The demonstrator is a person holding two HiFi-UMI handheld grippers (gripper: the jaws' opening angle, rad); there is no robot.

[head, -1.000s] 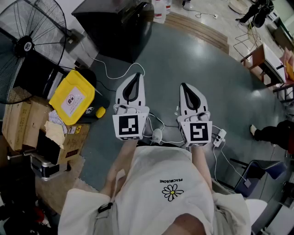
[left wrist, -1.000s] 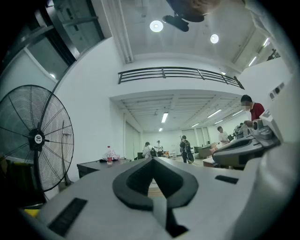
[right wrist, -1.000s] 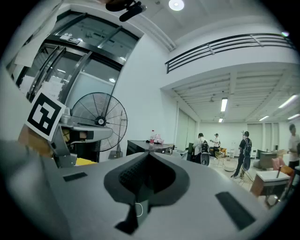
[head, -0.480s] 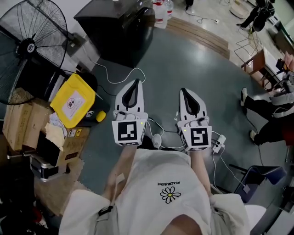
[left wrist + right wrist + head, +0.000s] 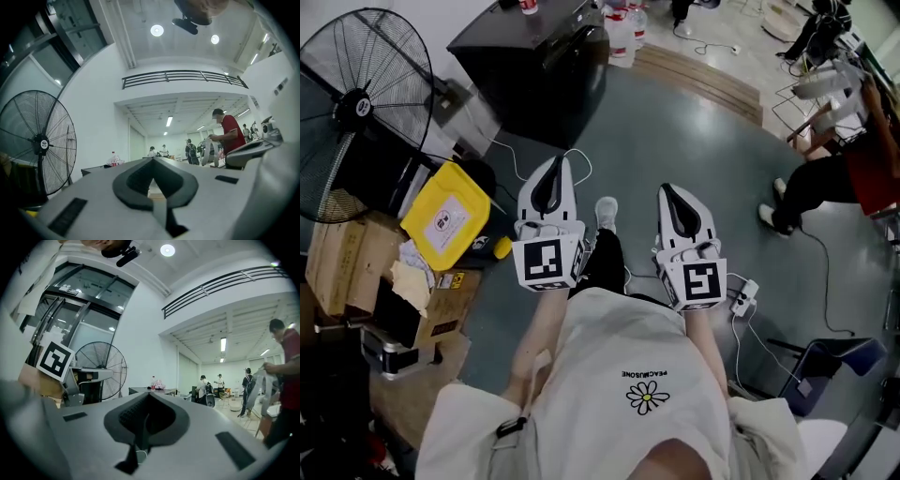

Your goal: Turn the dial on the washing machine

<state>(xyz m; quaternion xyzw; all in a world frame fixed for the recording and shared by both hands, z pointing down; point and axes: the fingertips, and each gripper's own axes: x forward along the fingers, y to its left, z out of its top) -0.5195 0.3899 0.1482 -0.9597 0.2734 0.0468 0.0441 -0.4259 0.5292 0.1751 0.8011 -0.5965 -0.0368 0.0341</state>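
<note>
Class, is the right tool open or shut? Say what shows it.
Shut: the right tool has its jaws together at the tips, nothing between them.

Grippers: 2, left gripper (image 5: pixel 554 167) and right gripper (image 5: pixel 668 192). Standing fan (image 5: pixel 361 108): 1, far left. Yellow bin (image 5: pixel 445 208): 1, left. Black cabinet (image 5: pixel 534 66): 1, far. Power strip (image 5: pixel 742 291): 1, near right.

1. The white plastic left gripper (image 5: pixel 553 173) and the matching right gripper (image 5: pixel 672 195) had black-padded jaws and black-and-white square markers.
2. The flat yellow plastic bin (image 5: pixel 445 211) bore a white label.
3. The round wire fan (image 5: pixel 358 101) was black.
4. The smooth floor (image 5: pixel 712 150) was grey-blue.
5. The person's white cotton shirt (image 5: pixel 609 366) carried a white-and-yellow daisy print.
</note>
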